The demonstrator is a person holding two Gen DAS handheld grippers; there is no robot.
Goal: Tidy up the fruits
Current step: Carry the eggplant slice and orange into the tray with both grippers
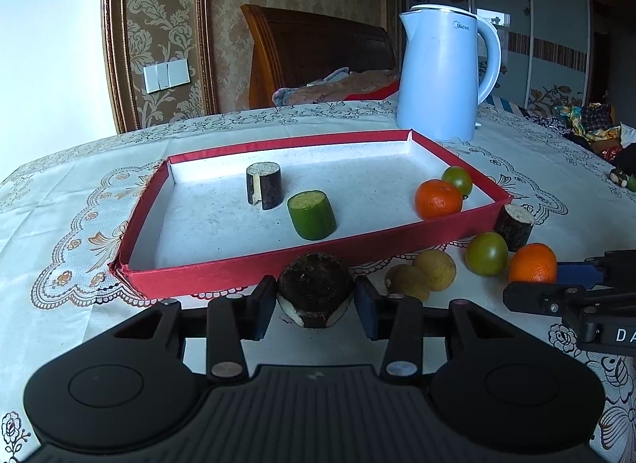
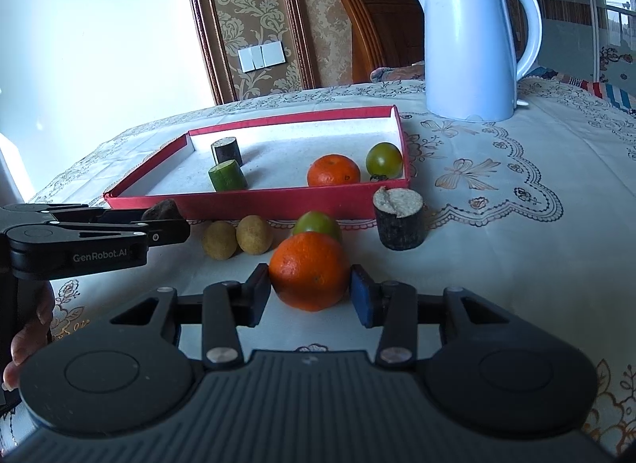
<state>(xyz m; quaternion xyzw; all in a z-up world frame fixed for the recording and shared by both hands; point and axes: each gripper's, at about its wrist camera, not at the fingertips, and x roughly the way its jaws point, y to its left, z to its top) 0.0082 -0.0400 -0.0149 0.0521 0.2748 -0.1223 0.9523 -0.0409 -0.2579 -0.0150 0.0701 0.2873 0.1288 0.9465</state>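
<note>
Left wrist view first: the left gripper (image 1: pixel 315 304) has its two pads either side of a dark, rough-skinned root-like piece (image 1: pixel 314 286), jaws closed in to its width and seemingly touching both flanks, right in front of the red tray (image 1: pixel 222 274). That piece looks firm and fibrous, a stiff thing with a coarse skin that should not slip, though its rounded top means the pads want the widest part.

Over in the right wrist view, the right gripper (image 2: pixel 310 290) brackets an orange (image 2: pixel 309 270) on the desk (image 2: pixel 497 232), pads at or just off its sides; whether it is truly clamped, I cannot tell. An orange gives a little under pressure and its peel is smooth, so a gentle squeeze across the equator looks best.

Inside the tray already: a dark stub (image 2: pixel 226 150), a green stub (image 2: pixel 227 175), another orange (image 2: pixel 334 170) and a green tomato (image 2: pixel 384 160). Waiting outside on the desk: two tan longan-like fruits (image 2: pixel 237 239), a second green tomato (image 2: pixel 317 224) and a bark-dark stump (image 2: pixel 398 220). A white kettle (image 2: pixel 473 45) stands well behind.
</note>
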